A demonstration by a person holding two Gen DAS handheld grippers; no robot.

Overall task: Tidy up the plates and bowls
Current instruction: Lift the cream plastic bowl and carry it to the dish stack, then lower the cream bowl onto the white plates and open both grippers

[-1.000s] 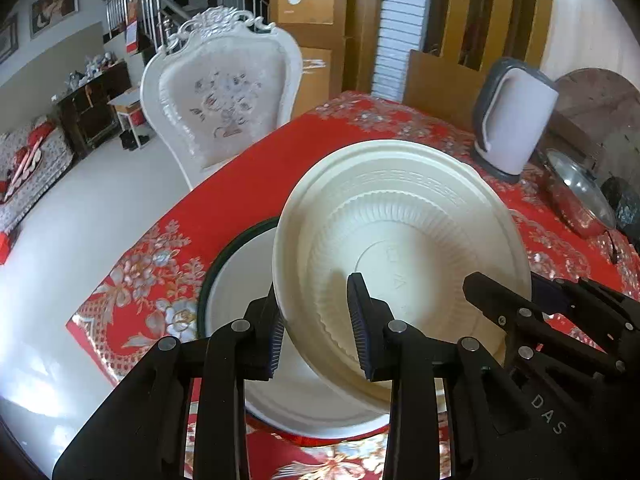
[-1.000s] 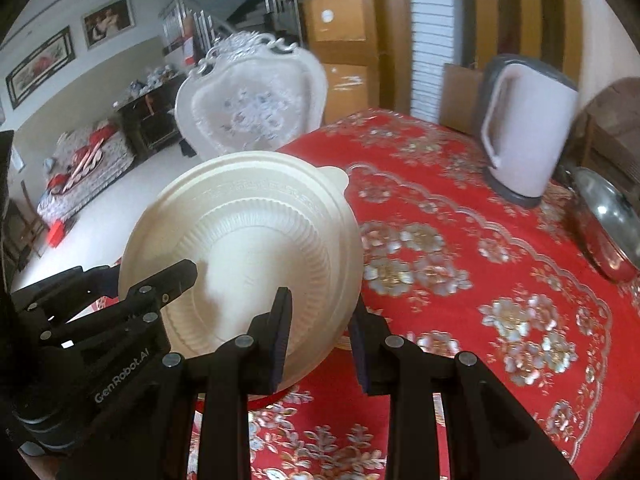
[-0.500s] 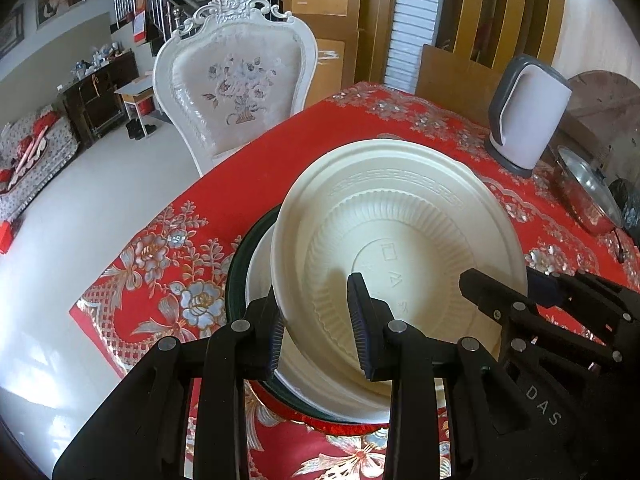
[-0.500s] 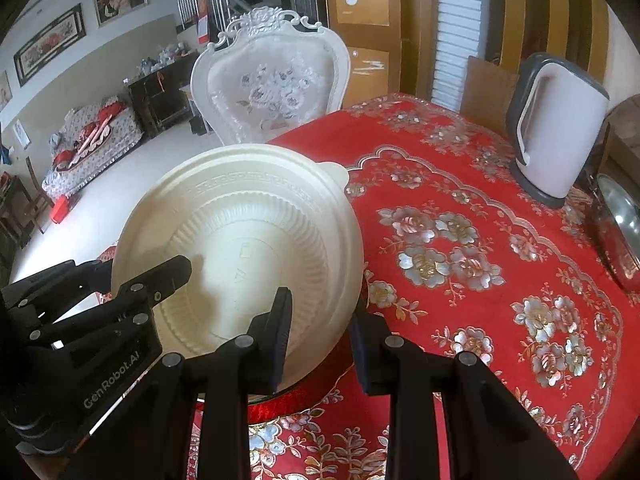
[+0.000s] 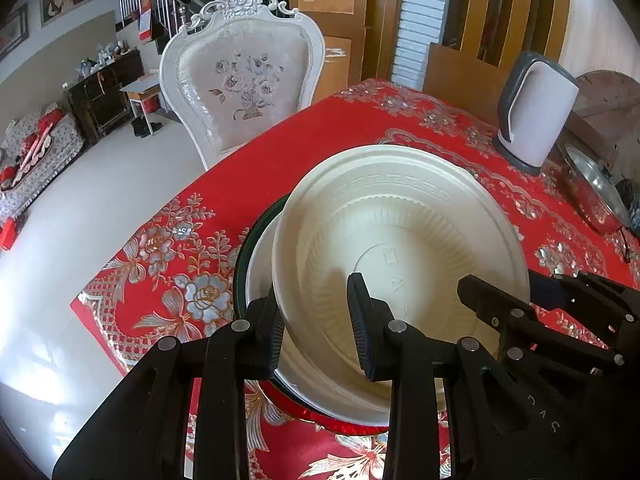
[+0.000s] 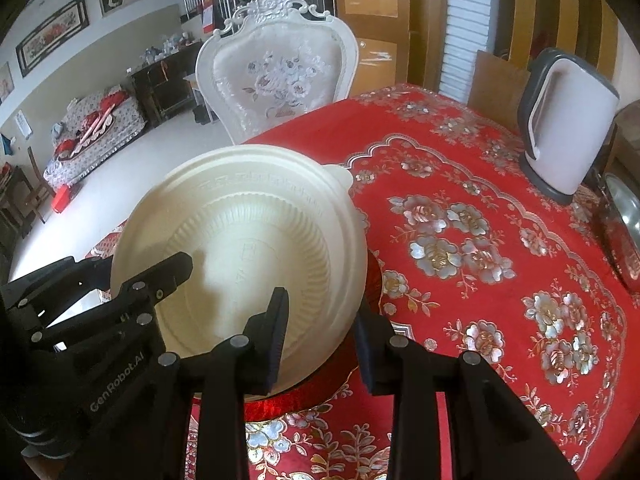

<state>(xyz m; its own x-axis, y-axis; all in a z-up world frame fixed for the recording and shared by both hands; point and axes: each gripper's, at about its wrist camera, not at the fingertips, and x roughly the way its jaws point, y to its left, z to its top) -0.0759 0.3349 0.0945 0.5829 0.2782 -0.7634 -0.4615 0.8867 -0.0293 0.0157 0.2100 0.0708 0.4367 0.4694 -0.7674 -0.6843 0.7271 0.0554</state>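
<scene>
A cream ribbed bowl [image 5: 400,240] hangs tilted just over a white plate with a dark green rim [image 5: 258,248], which lies on a red plate [image 5: 344,426]. My left gripper [image 5: 316,296] is shut on the bowl's near left rim, one finger inside and one outside. In the right wrist view the same bowl [image 6: 248,240] has its right rim between the jaws of my right gripper [image 6: 322,306]. Those jaws are opening, and the pads no longer look pressed on the rim. The red plate [image 6: 320,392] shows below. Most of the stack is hidden by the bowl.
A red flowered tablecloth [image 6: 460,248] covers the table. A white kettle [image 6: 568,120] stands at the far right, with a steel pot lid [image 5: 596,196] beside it. A white carved chair [image 5: 244,88] stands behind the table's far left edge.
The bowl has come down closer over the plate stack with both grippers on it. The right gripper's jaws stand slightly wider than before.
</scene>
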